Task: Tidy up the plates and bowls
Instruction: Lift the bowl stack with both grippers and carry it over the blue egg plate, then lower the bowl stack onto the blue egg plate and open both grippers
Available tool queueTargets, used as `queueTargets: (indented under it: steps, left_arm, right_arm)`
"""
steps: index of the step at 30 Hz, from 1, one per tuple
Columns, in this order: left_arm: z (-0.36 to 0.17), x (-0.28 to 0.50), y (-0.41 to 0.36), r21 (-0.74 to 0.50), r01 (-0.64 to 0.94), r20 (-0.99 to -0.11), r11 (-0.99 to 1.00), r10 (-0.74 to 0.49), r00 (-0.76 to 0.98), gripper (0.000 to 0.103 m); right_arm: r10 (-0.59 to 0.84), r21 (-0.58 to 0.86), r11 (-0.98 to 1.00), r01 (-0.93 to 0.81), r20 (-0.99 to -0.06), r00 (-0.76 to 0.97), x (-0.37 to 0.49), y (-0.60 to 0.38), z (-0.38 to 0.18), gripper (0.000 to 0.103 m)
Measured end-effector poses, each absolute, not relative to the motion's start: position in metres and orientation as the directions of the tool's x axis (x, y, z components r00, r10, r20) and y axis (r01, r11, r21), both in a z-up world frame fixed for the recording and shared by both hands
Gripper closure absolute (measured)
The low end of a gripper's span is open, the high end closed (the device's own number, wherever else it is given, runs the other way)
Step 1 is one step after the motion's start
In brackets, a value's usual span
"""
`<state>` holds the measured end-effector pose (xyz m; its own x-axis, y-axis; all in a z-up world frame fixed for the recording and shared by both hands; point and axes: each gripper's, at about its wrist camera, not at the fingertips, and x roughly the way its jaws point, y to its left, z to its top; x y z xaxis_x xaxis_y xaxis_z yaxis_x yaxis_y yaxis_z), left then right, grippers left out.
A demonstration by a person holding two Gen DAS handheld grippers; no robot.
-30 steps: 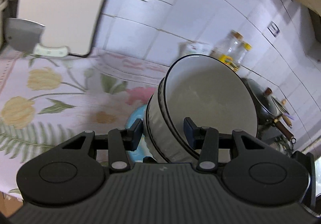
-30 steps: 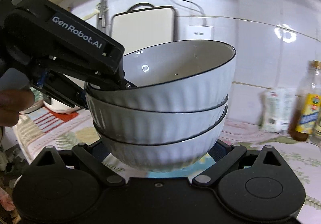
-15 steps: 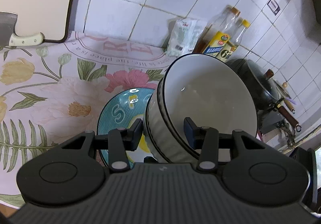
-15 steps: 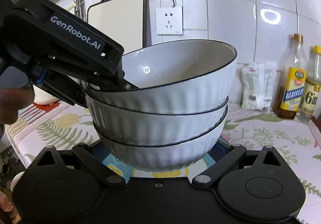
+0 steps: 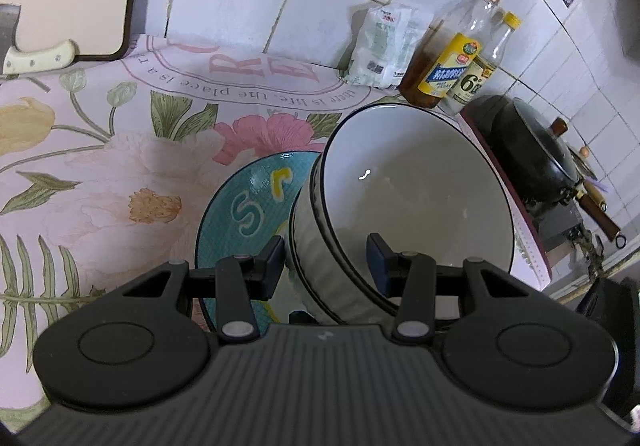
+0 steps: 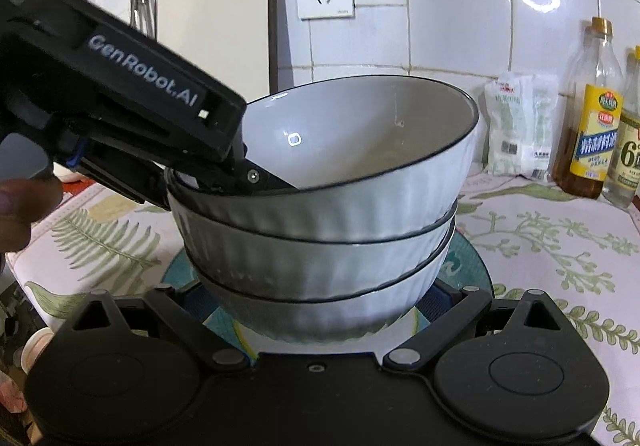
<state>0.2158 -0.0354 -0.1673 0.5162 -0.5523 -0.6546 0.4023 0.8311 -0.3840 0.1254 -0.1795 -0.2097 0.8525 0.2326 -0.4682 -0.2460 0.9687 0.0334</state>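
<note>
Lowered toward the teal plate (image 5: 240, 206), the bowl stack (image 6: 320, 230) stays pinched by both hand-held grippers.

Matte black ribbed plastic left gripper (image 5: 326, 260), white "GenRobot.AI" lettering; silver pivot screws beside blue-padded fingertips (image 5: 378, 258).

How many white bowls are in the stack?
3: top bowl nests in the middle bowl, which sits in the bottom bowl, over the teal plate. None seems hidden.
</note>
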Motion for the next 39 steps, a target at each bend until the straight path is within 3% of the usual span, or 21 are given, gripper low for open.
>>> queueTargets:
  steps: [23, 31, 39]
  left_arm:
    - [-0.177, 0.216, -0.038, -0.404, 0.35, -0.676, 0.845, -0.533, 0.509, 0.059]
    - [-0.158, 0.196, -0.019, -0.439, 0.253, -0.642, 0.862, -0.498, 0.582, 0.05]
    - [-0.114, 0.152, -0.015, -0.382, 0.245, -0.627, 0.891, -0.445, 0.639, 0.042]
  right_arm:
    - [0.182, 0.08, 0.983, -0.166, -0.573, 0.799, 0.141, -0.175, -0.214, 0.003]
    - [0.159, 0.028, 0.982, -0.185, -0.646, 0.747, 0.129, -0.17, -0.199, 0.003]
    - [0.154, -0.001, 0.981, -0.195, -0.605, 0.781, 0.089, -0.18, -0.165, 0.003]
